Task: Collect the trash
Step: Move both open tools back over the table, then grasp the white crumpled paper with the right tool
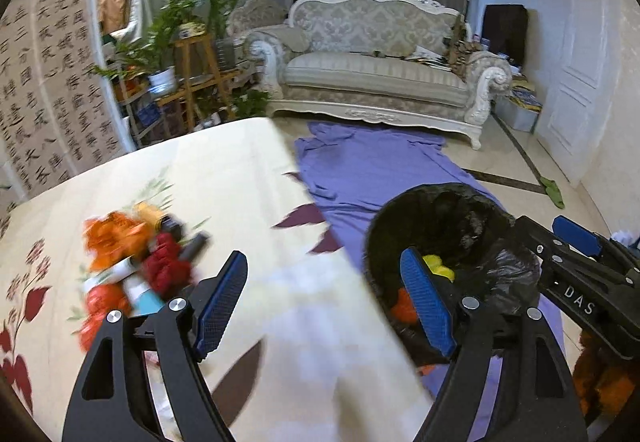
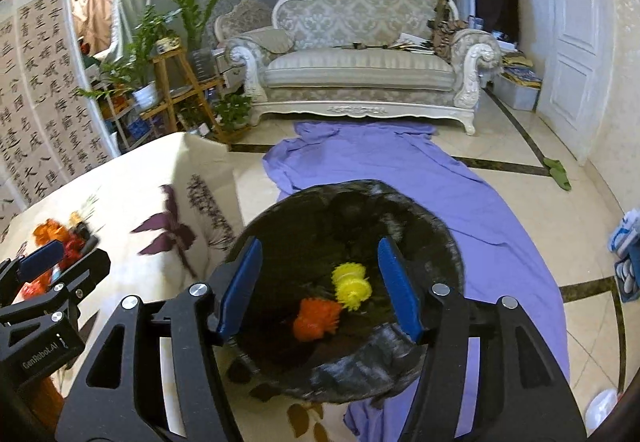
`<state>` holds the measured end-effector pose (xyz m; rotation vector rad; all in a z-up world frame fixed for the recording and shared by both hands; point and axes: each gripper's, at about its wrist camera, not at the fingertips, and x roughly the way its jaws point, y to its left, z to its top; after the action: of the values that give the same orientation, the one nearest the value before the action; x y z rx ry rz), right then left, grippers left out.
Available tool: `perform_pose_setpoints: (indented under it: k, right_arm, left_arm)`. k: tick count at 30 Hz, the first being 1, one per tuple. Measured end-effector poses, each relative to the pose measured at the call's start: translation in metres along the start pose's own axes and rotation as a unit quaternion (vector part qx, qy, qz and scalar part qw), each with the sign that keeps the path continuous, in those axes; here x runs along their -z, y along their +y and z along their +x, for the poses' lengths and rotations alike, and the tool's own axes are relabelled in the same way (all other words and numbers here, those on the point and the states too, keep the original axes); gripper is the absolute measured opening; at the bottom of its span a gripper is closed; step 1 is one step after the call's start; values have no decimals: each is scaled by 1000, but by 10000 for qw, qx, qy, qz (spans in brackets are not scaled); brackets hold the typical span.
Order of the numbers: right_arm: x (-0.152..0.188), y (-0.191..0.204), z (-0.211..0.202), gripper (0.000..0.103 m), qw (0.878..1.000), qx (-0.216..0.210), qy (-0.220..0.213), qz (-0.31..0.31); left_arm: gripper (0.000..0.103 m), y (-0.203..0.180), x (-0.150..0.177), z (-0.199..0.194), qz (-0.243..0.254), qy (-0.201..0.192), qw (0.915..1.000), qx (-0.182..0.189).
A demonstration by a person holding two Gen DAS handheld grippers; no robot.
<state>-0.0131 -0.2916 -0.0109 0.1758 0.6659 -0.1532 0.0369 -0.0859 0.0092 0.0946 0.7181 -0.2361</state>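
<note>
1. Trash pile (image 1: 136, 266): mixed orange, red and white scraps lie on the left of the counter (image 1: 248, 178), which has a floral cloth. This trash is still to be collected.
2. Left tongs (image 1: 324, 302): jaws wide apart, nothing between them, above the counter between pile and bin.
3. Bin (image 2: 348, 282): black-lined, just beside the counter edge on a purple sheet (image 2: 500, 234). It contains a yellow spiky piece (image 2: 352, 284) and an orange piece (image 2: 316, 318).
4. Right tongs (image 2: 320, 286): jaws partly open and empty, above the bin mouth.
5. Step in hand, as judged: a drop-off into the bin. The next move calls for reaching left to the pile and closing on one piece.
</note>
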Motion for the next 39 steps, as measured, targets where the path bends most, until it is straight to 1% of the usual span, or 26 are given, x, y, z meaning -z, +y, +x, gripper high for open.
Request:
perform_pose_setpoints:
  k: [6,13,19,24,31,39]
  right_arm:
    - [10,37,-12,59,9992,-332,51,-236]
    - [21,88,-27,59,9950,-765,76,-636]
    - [31,128,-38,60,9890,-1096,120,-985]
    - [43,156,-44,60,9835,-1322,196,-1221]
    - [57,187,-47,60,9751,-1599,353,-1498]
    - [75,216,-43,60,9657,-1778,598,-1794]
  left_arm:
    - [76,36,14,-24,-288,-15,9990,-348]
    - [76,86,38,-50,-627,-48,9946,-825]
    - [76,129,62,-66,-1023,34,9874,-1208]
    - [76,162,86,-76,-1300,151,9797,-1519]
    - [76,195,110,-85,-1611,279,9701,-1796]
    - [76,217,125,-89,-1832,363,9637,-1910]
